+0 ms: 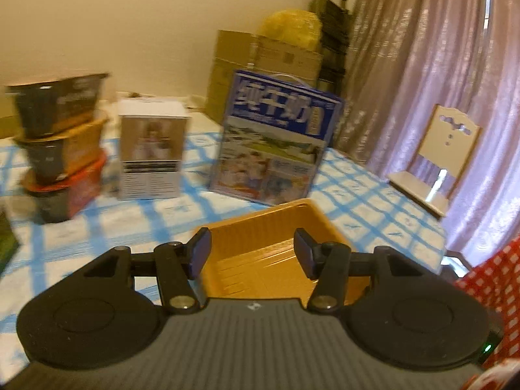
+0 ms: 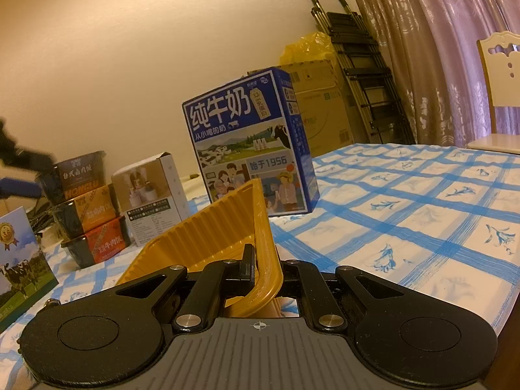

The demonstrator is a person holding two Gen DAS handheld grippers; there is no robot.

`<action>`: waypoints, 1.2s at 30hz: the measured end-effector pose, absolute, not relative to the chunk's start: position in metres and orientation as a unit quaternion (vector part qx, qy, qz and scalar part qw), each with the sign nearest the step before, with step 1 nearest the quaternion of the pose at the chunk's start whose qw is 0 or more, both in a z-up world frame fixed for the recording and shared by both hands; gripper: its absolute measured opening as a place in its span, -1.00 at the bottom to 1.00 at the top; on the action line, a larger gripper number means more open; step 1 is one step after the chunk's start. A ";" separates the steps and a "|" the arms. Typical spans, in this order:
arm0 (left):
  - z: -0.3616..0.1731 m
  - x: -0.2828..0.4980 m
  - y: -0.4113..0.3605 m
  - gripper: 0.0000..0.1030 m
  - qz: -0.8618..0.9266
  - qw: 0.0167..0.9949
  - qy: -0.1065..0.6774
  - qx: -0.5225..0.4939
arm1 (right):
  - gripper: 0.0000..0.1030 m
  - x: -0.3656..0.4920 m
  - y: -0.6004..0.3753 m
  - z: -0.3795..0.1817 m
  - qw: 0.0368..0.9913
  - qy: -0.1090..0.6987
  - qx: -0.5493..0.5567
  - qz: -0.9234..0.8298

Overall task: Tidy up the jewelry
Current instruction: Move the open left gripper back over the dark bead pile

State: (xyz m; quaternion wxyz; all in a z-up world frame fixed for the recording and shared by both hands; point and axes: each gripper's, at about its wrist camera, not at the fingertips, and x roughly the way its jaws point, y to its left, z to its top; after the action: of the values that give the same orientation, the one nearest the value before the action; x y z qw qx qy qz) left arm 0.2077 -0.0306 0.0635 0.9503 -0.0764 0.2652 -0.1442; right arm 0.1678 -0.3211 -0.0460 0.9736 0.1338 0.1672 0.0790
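My right gripper (image 2: 265, 269) has its jaws clamped on the near rim of the yellow tray (image 2: 227, 227), pinching the thin plastic wall so the tray tips up on edge, ribbed floor facing left. My left gripper (image 1: 252, 253) hangs just above the same tray (image 1: 279, 243) with its jaws apart and nothing between them; its dark blue pads (image 1: 200, 253) frame the tray's open hollow.

I see no jewelry anywhere in either view, so I judge this an early or in-between step: readying the tray as the place to sort pieces into. The next move likely calls for setting the tray flat on the bench (image 2: 422, 211) before anything goes in, since tilted like this small items would slide to the low side. The left gripper is free to fetch.

The tray is glossy moulded plastic, thin and flexible-looking, with parallel ridges across its floor and a rolled lip. The bench wears a wipeable-looking cloth in a blue-and-white check with small floral prints. Further back stand a blue milk carton (image 2: 250, 143) of printed cardboard, a small white product box (image 2: 149, 191) and three stacked meal tubs (image 2: 87, 208) with dark plastic bodies. A pink curtain (image 2: 438, 48) hangs behind.
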 end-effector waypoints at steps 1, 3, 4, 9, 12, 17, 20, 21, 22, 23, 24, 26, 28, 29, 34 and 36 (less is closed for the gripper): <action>0.063 0.203 -0.022 0.01 -0.133 0.952 0.266 -0.075 | -0.87 0.168 -0.321 -0.046 0.974 0.167 0.134 0.079; 0.062 0.195 -0.005 0.01 -0.112 0.954 0.268 -0.073 | -0.87 0.168 -0.321 -0.046 0.974 0.168 0.134 0.079; 0.062 0.191 0.004 0.01 -0.102 0.955 0.269 -0.071 | -0.87 0.168 -0.321 -0.046 0.974 0.168 0.134 0.079; 0.052 0.172 0.046 0.01 -0.033 0.957 0.283 -0.058 | -0.87 0.167 -0.321 -0.046 0.974 0.168 0.134 0.078; 0.043 0.159 0.067 0.01 0.003 0.953 0.298 -0.061 | -0.87 0.167 -0.321 -0.046 0.974 0.168 0.134 0.078; 0.025 0.138 0.089 0.01 0.040 0.944 0.322 -0.062 | -0.87 0.167 -0.321 -0.046 0.974 0.168 0.134 0.079; 0.013 0.126 0.095 0.01 0.057 0.938 0.337 -0.059 | -0.87 0.167 -0.321 -0.046 0.973 0.168 0.134 0.078; 0.010 0.123 0.096 0.01 0.061 0.936 0.342 -0.060 | -0.87 0.167 -0.321 -0.046 0.974 0.168 0.134 0.079; 0.005 0.120 0.098 0.01 0.065 0.933 0.348 -0.064 | -0.87 0.167 -0.321 -0.046 0.974 0.168 0.133 0.078; 0.001 0.117 0.099 0.01 0.068 0.931 0.353 -0.070 | -0.87 0.167 -0.321 -0.046 0.973 0.168 0.133 0.078; -0.003 0.115 0.100 0.00 0.070 0.928 0.358 -0.076 | -0.87 0.167 -0.321 -0.046 0.973 0.169 0.134 0.078; -0.010 0.111 0.100 0.00 0.074 0.924 0.365 -0.082 | -0.86 0.167 -0.322 -0.047 0.973 0.170 0.135 0.078; -0.017 0.109 0.099 -0.01 0.074 0.922 0.371 -0.084 | -0.86 0.166 -0.324 -0.049 0.973 0.171 0.137 0.077; -0.021 0.108 0.097 -0.02 0.074 0.920 0.376 -0.083 | -0.86 0.165 -0.325 -0.049 0.973 0.171 0.137 0.077; -0.034 0.108 0.095 -0.11 0.076 0.913 0.391 -0.085 | -0.86 0.166 -0.325 -0.050 0.973 0.171 0.137 0.077; -0.036 0.108 0.095 -0.12 0.077 0.912 0.394 -0.087 | -0.86 0.165 -0.326 -0.050 0.973 0.172 0.137 0.077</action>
State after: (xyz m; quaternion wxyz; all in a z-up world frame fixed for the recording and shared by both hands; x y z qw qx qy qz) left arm 0.1084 0.0951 -0.0363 0.9117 -0.0873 0.3940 0.0767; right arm 0.1651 -0.3263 -0.0500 0.9726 0.1371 0.1715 0.0767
